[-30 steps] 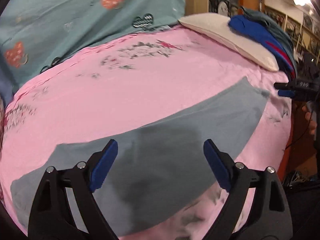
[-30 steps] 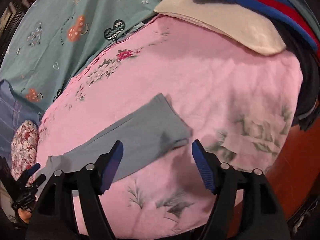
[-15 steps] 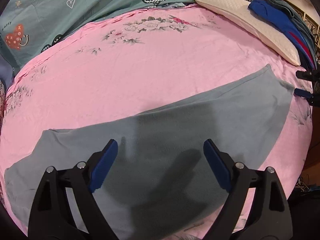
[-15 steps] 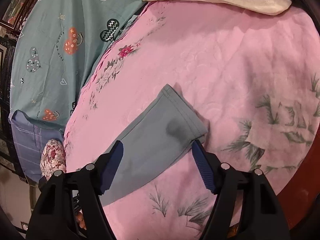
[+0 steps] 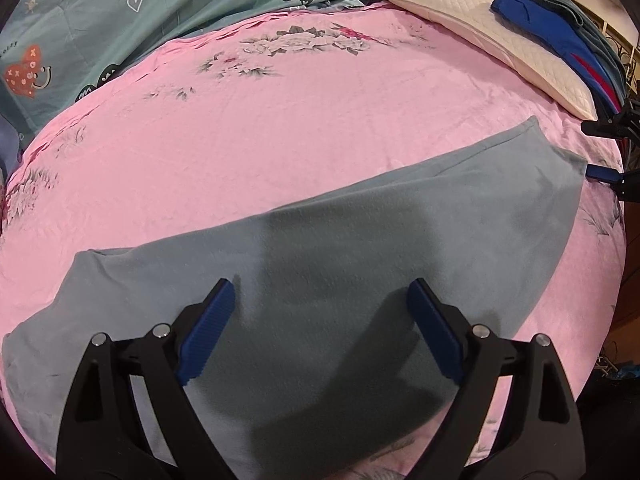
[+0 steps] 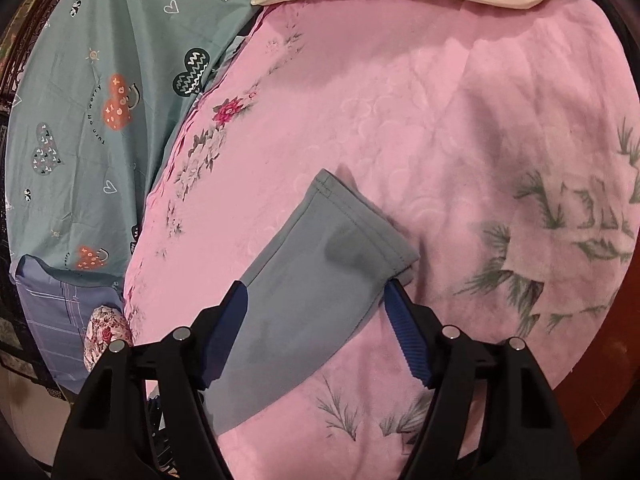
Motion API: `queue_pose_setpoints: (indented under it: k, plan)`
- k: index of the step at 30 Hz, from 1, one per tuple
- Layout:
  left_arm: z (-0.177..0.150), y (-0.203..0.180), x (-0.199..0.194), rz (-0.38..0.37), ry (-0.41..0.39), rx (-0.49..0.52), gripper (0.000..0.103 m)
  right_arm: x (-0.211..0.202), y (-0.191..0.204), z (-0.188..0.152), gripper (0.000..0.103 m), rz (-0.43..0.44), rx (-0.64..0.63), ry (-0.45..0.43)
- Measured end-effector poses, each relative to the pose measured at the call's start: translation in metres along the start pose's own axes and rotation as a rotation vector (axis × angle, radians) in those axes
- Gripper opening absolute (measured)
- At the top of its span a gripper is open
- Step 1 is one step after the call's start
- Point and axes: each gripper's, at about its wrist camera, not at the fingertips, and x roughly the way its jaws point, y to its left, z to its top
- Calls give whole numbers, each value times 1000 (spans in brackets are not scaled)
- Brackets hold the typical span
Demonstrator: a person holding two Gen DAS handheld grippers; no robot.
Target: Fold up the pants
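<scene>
Grey-blue pants (image 5: 320,264) lie flat and stretched out on a pink floral bedsheet (image 5: 280,128). My left gripper (image 5: 320,320) is open and empty, low over the wide middle part of the pants. My right gripper (image 6: 316,324) is open and empty, low over the hemmed leg end (image 6: 320,264), with its fingers on either side of the leg. The right gripper's blue fingers (image 5: 604,174) show at the right edge of the left wrist view, beside the leg end.
A white quilted pillow (image 5: 492,36) lies at the far right with folded blue and grey clothes (image 5: 560,28) stacked behind it. A teal printed sheet (image 6: 92,92) covers the far left. The bed's right edge (image 6: 600,344) drops off near the leg end.
Both grippers have come down closer to the pants. The right gripper has moved in over the leg end. Both stay open.
</scene>
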Motion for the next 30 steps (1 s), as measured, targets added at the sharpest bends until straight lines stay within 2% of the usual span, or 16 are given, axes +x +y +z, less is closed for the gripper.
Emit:
queue_pose_setpoints:
  k: [2, 4, 10, 12, 13, 15, 17, 18, 21, 23, 27, 30]
  plan:
    - [2, -2, 0, 4, -1, 0, 90, 3, 2, -4, 72, 16, 15, 62]
    - [5, -5, 0, 1, -5, 6, 90, 3, 4, -8, 71, -31, 5, 86]
    - [14, -20, 9, -20, -15, 46, 91, 12, 12, 4, 70, -169, 4, 69]
    - [14, -18, 10, -29, -16, 38, 91, 17, 17, 7, 73, -187, -11, 57]
    - [13, -15, 10, -30, -16, 30, 91, 17, 20, 7, 64, -193, -30, 49]
    - [11, -9, 10, -29, -17, 18, 93, 22, 26, 5, 30, -144, -90, 68]
    - [9, -3, 10, -36, -14, -4, 93, 23, 27, 0, 20, -150, -139, 59]
    - [9, -2, 11, -40, -13, -9, 93, 23, 27, -2, 7, -148, -161, 50]
    - [7, -1, 10, -38, -17, -11, 93, 12, 34, -9, 2, -118, -228, -44]
    - [5, 2, 6, -26, -21, -10, 93, 1, 61, -23, 1, -71, -328, -99]
    - [-3, 20, -7, 15, -37, -39, 93, 1, 136, -68, 1, 63, -563, -88]
    - [-14, 41, -15, 39, -35, -87, 93, -2, 155, -79, 2, 54, -600, -84]
